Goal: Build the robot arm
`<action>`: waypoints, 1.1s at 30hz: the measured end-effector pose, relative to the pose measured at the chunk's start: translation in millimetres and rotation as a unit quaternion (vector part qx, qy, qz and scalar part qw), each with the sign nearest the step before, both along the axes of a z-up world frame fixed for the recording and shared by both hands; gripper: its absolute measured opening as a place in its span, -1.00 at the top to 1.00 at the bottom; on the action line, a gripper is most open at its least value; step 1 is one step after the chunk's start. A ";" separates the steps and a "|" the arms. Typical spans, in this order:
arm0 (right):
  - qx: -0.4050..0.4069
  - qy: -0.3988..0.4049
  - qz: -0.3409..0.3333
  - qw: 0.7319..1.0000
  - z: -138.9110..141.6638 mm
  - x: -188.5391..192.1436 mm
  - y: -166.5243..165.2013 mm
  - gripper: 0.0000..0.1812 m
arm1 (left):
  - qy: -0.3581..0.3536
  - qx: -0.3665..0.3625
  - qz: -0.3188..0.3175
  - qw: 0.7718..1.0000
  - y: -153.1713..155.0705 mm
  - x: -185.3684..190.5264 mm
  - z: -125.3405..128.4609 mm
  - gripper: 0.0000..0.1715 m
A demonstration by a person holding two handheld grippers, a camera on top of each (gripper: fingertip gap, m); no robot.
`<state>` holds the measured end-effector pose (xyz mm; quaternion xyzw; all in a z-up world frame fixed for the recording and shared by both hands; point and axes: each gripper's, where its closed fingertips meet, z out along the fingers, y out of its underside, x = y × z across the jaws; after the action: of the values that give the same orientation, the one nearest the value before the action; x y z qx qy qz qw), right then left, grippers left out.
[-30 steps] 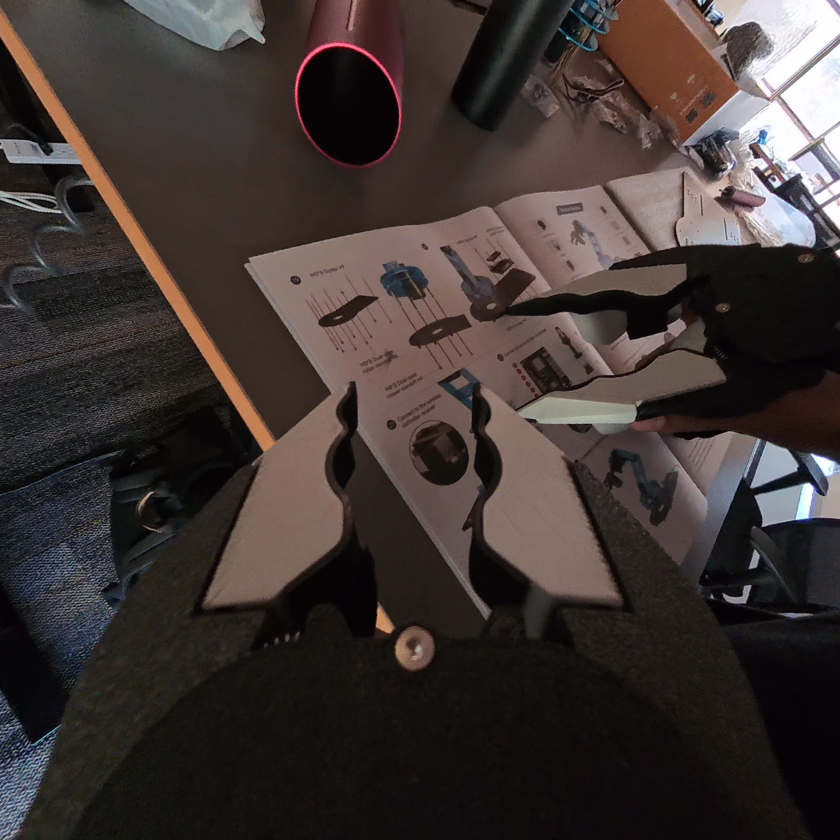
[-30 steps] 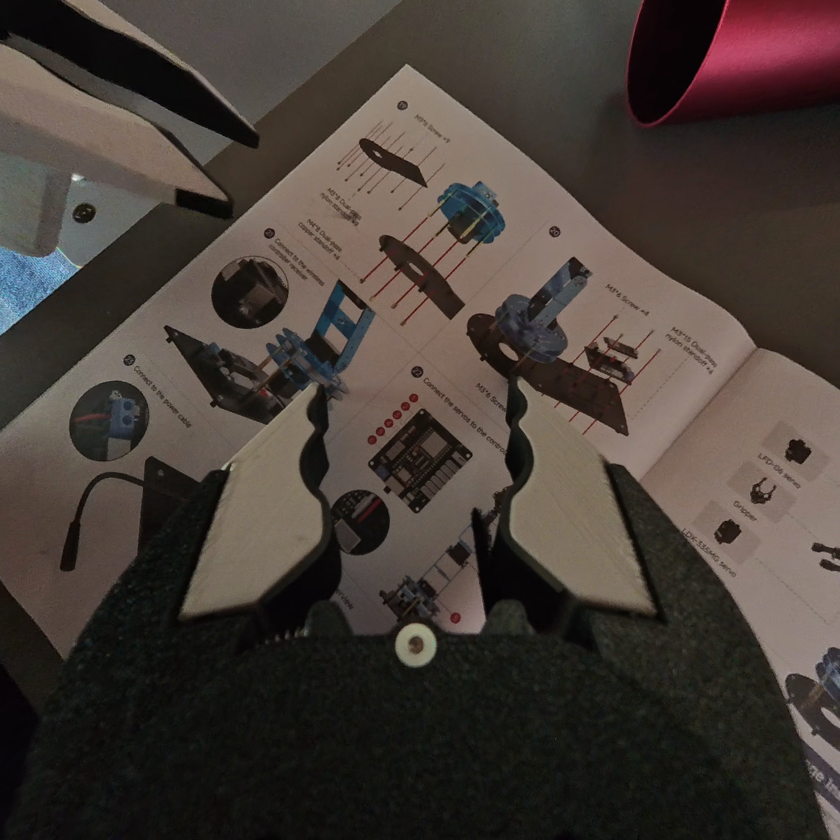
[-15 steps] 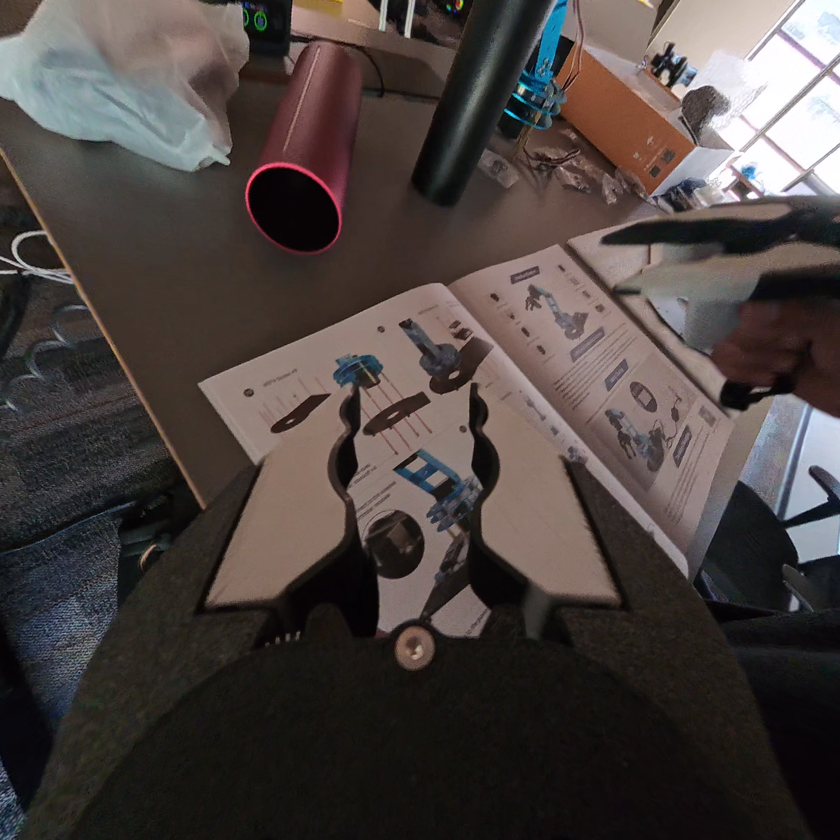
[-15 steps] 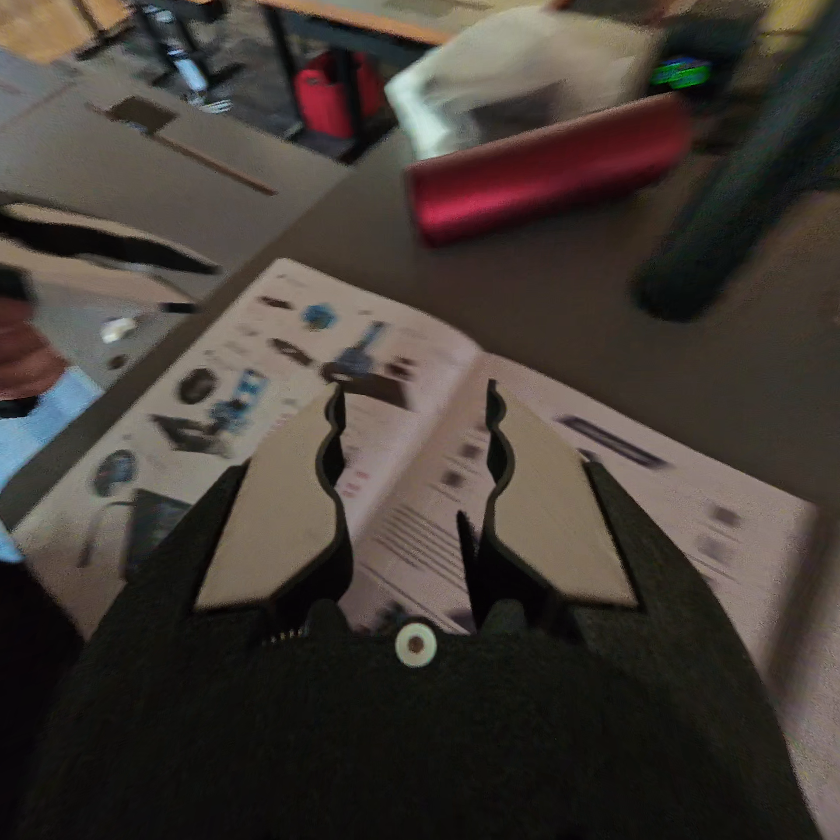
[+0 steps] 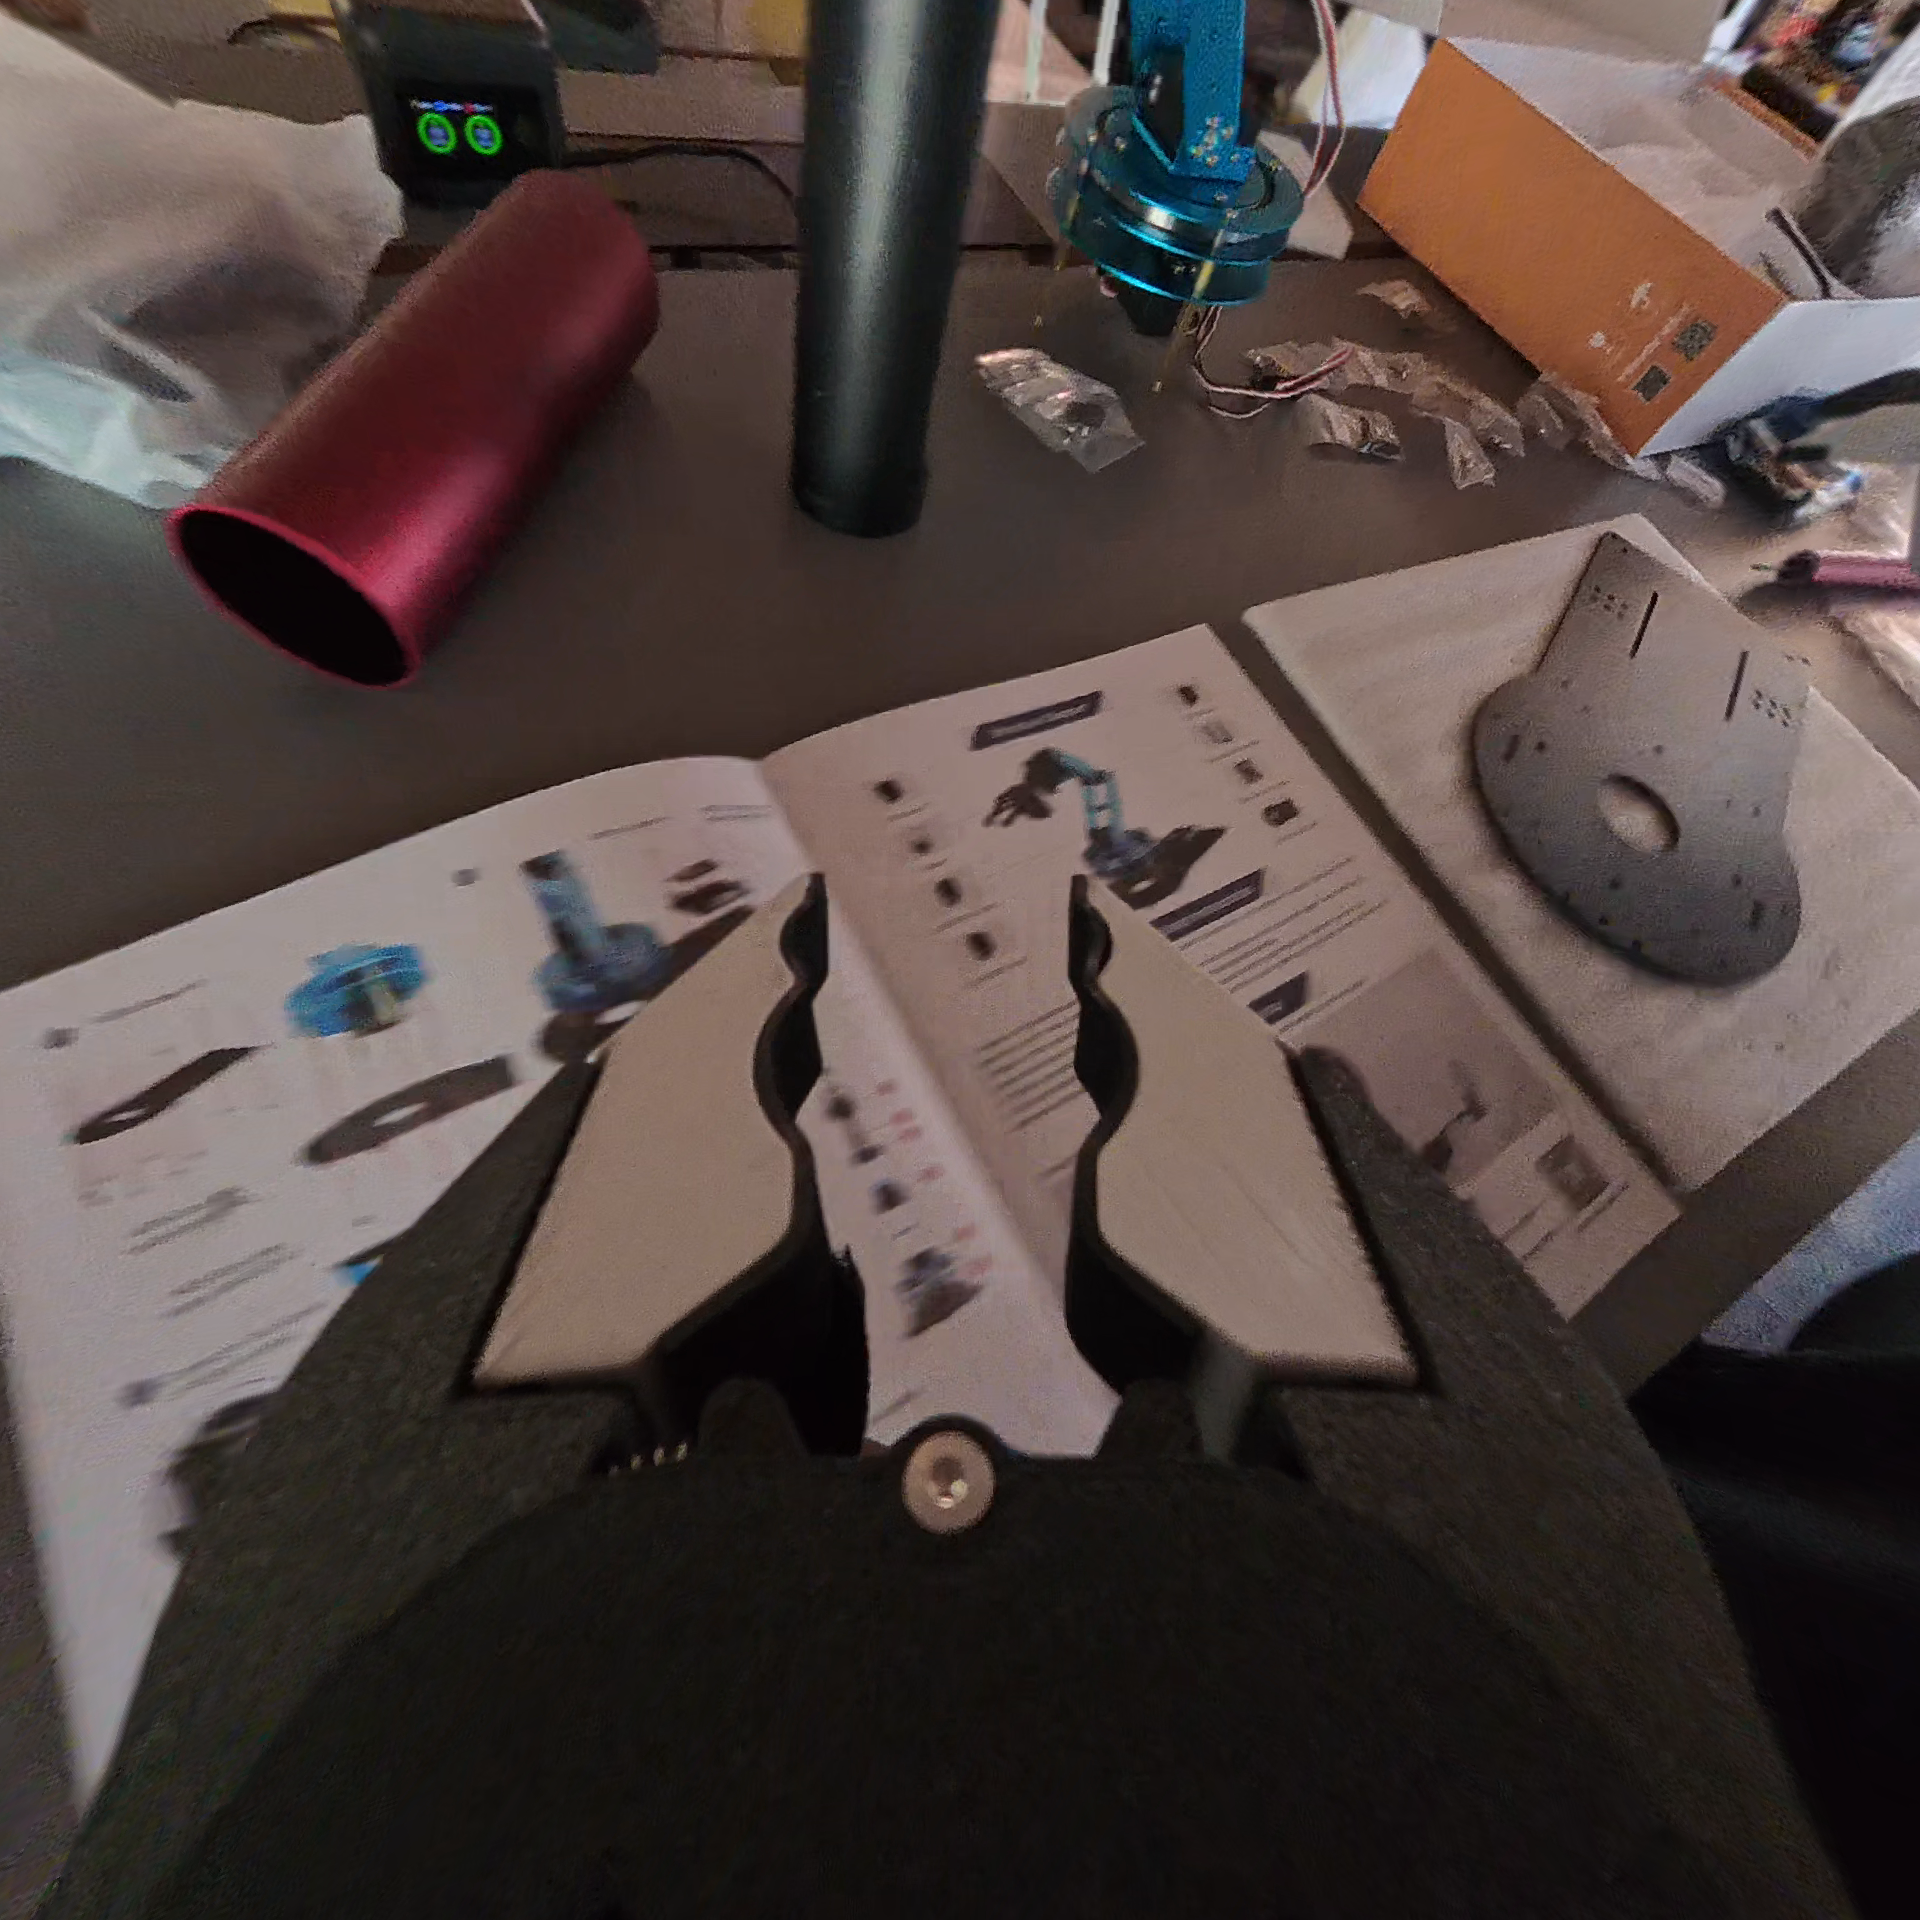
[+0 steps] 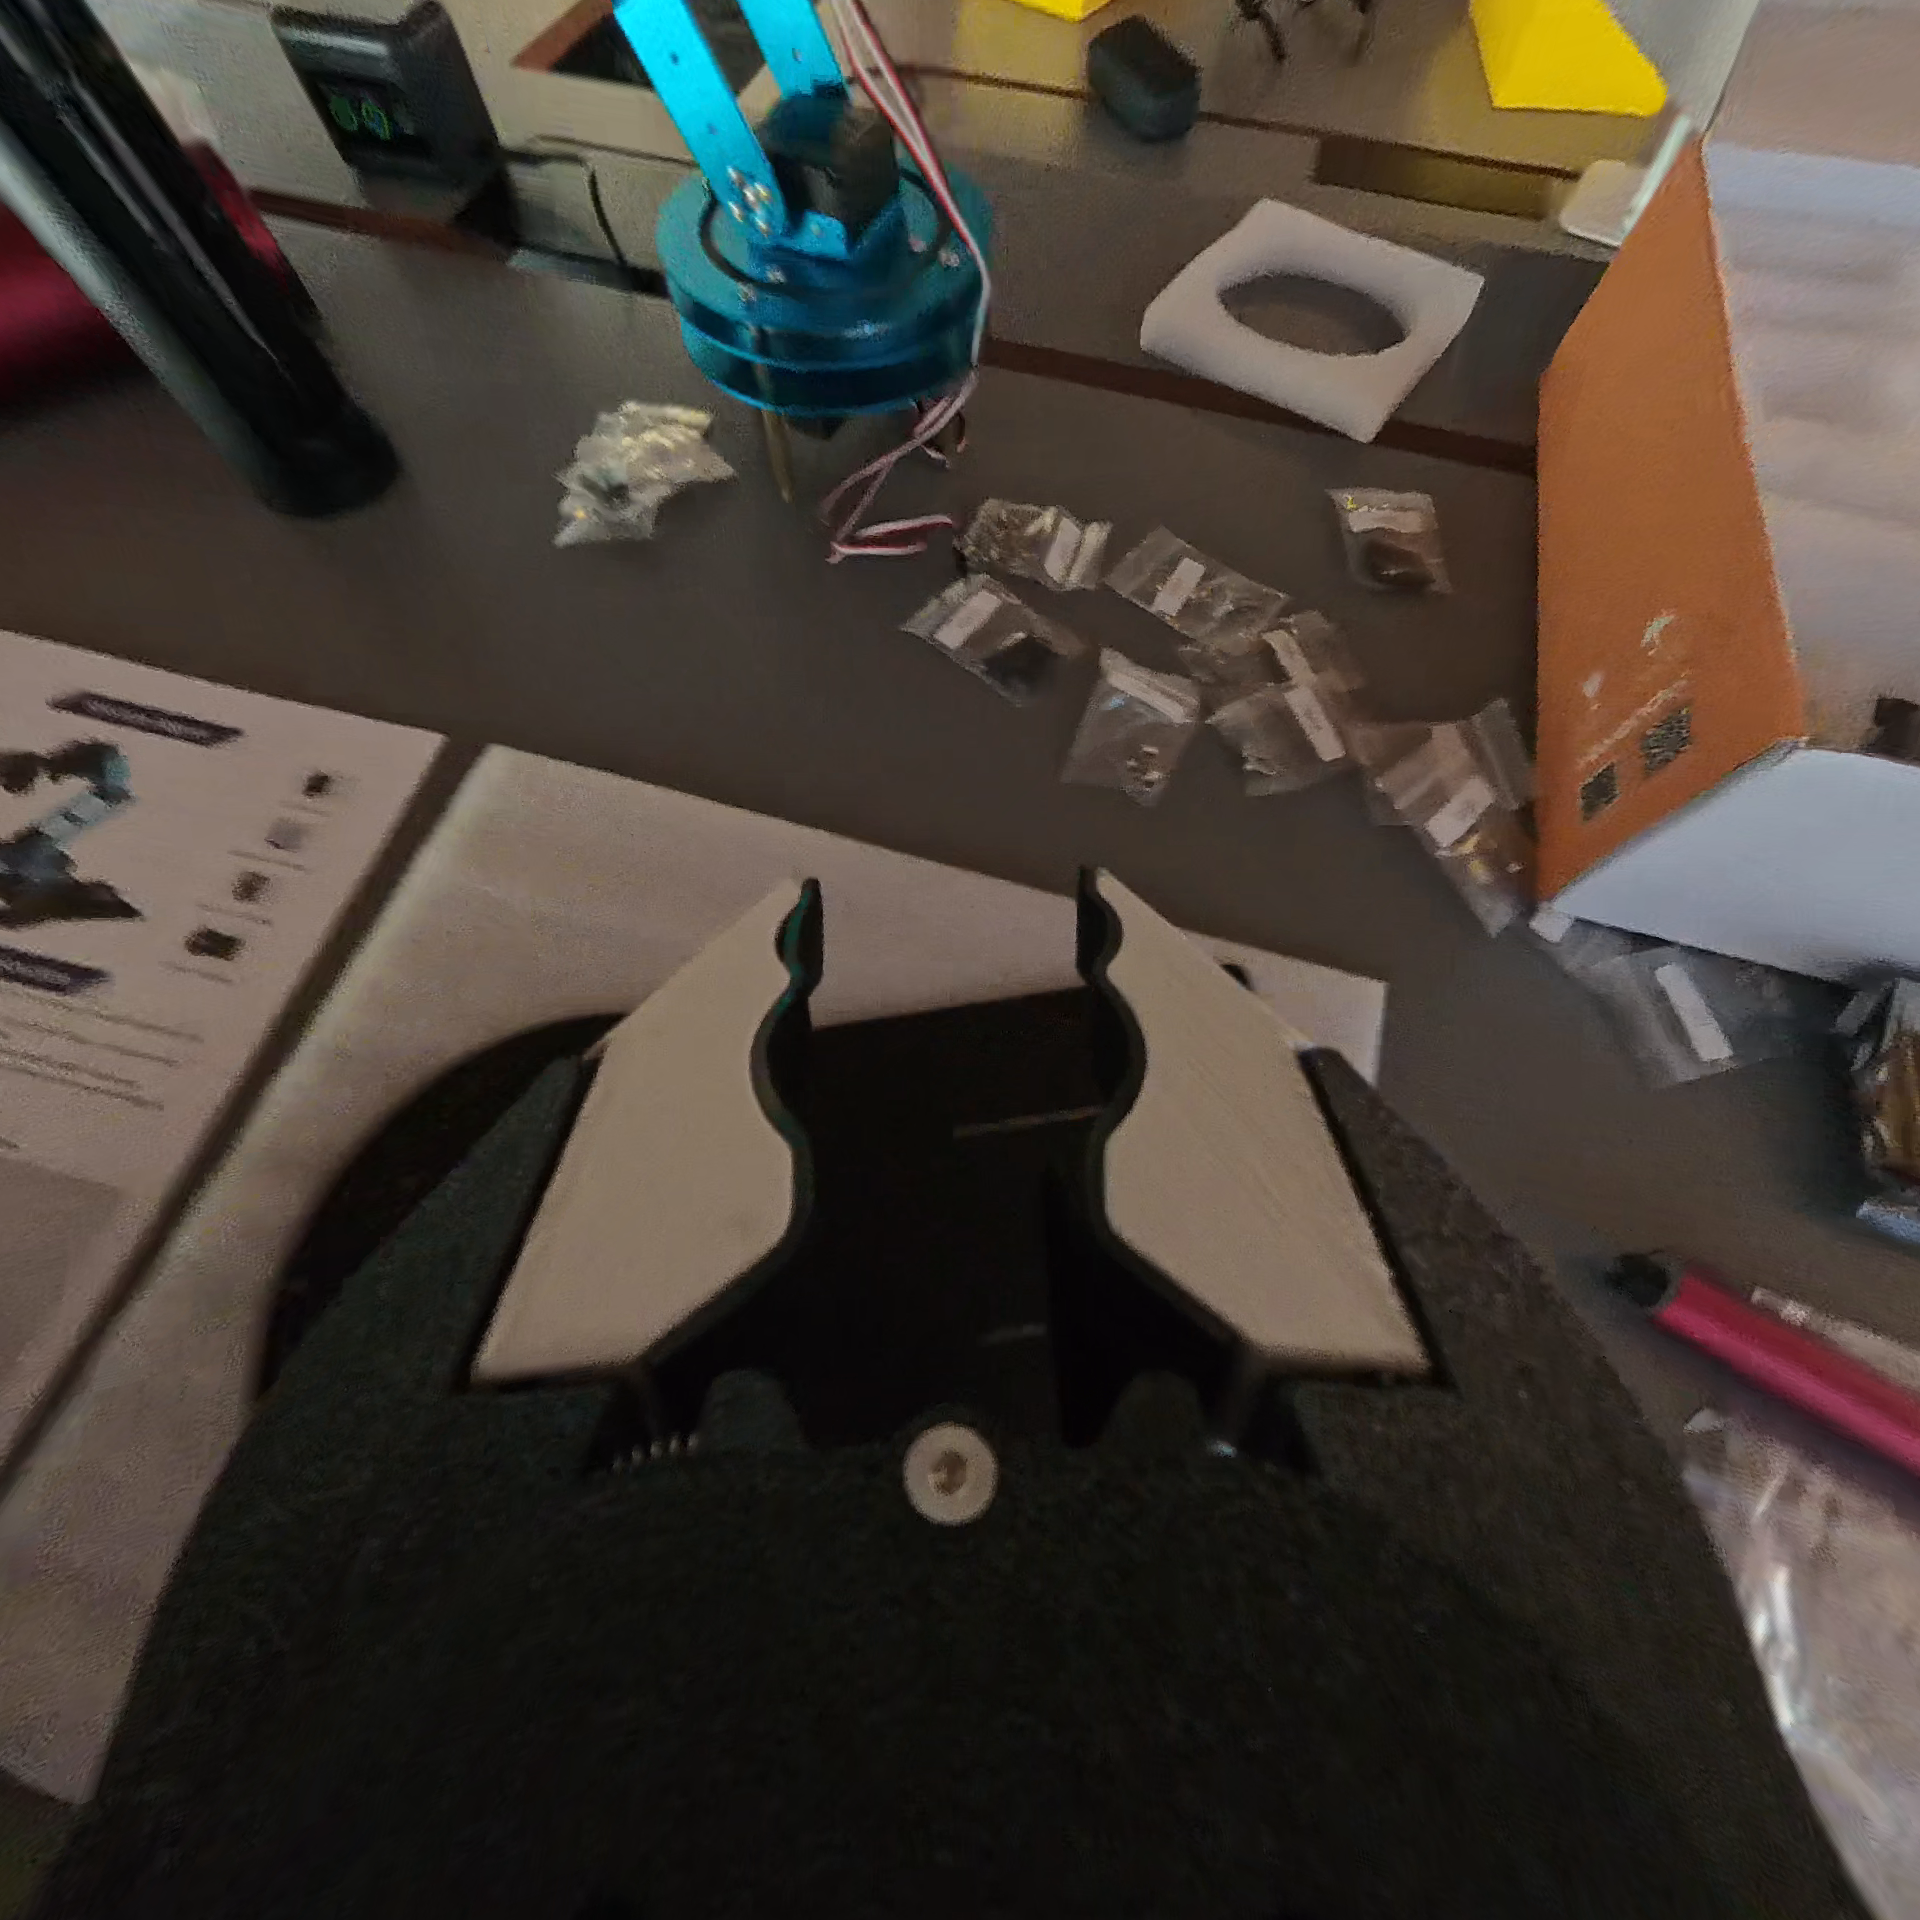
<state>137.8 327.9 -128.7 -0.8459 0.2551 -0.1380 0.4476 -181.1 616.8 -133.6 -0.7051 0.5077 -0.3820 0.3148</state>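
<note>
left gripper [image 5: 943,914] hanging wide open, gripping nothing, over booklet [image 5: 436,1039] | right gripper [image 6: 943,914] gaping, holding nothing, over dark plate [image 6: 935,1195] on white sheet [image 6: 582,842], right of booklet

Your left gripper [image 5: 943,914] has a rough, speckled black body with two pale grey, flat-faced fingers [image 5: 665,1174] whose dark inner edges run in a wavy profile to narrow tips. A round silver screw [image 5: 945,1477] with a hex socket sits at the centre, just below the finger roots. Your right gripper [image 6: 945,914] looks the same: black textured shell, grey fingers [image 6: 1236,1184] and a silver screw [image 6: 948,1477].
</note>
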 end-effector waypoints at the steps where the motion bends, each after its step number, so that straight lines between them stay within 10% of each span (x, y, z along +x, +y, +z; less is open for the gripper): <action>1: -0.002 0.006 0.018 1.000 -6.3 13.4 -6.8 0.48 | 0.005 0.002 0.011 1.000 -15.4 11.0 2.1 0.47; 12: -0.046 0.050 0.115 0.991 -68.9 121.9 2.1 0.37 | -0.006 -0.108 0.110 0.988 -149.7 93.9 37.2 0.54; 25: -0.024 0.099 0.196 0.975 -84.5 103.5 32.2 0.43 | 0.015 -0.134 0.121 0.984 -181.8 147.8 43.9 0.53; 33: -0.012 0.095 0.179 0.979 -56.5 121.2 -7.6 0.51 | 0.071 -0.034 0.128 0.989 -160.2 140.5 22.1 0.53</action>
<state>259.0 320.4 -185.1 -0.8923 0.1391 0.0222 0.4289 -40.7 456.6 -111.5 -0.7999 0.4212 -0.3048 0.2999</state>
